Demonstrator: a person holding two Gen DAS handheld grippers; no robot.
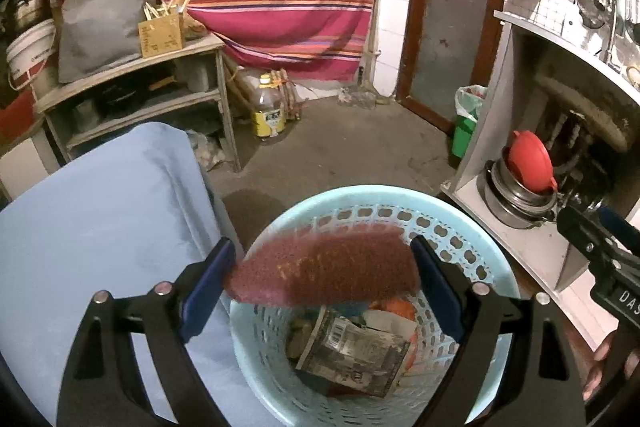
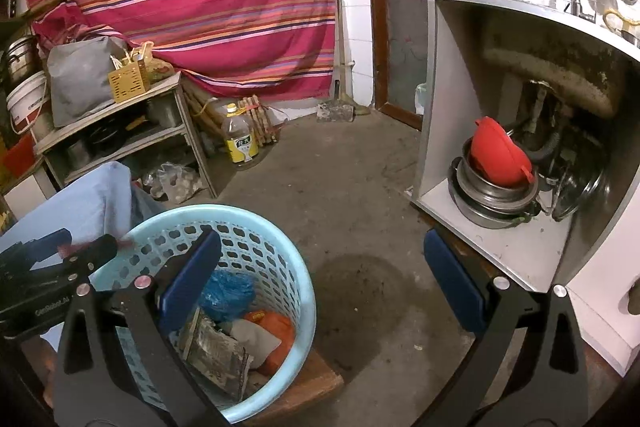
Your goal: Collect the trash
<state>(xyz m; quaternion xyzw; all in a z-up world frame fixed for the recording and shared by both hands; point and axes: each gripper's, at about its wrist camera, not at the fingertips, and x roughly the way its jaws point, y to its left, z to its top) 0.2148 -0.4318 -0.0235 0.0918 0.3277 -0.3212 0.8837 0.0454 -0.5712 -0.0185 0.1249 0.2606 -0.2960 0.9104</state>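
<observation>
One left gripper (image 1: pixel 322 275) stands wide, one red wrapper (image 1: pixel 324 269) blurred between its fingers above one blue basket (image 1: pixel 360 193); contact unclear. One right gripper (image 2: pixel 320 279), wide and empty, hangs beside the basket's right rim.

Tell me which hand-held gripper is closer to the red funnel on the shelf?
Right. The right hand-held gripper hangs open over the floor, between the basket and the red funnel. The left hand-held gripper is over the basket, farther away.
</observation>
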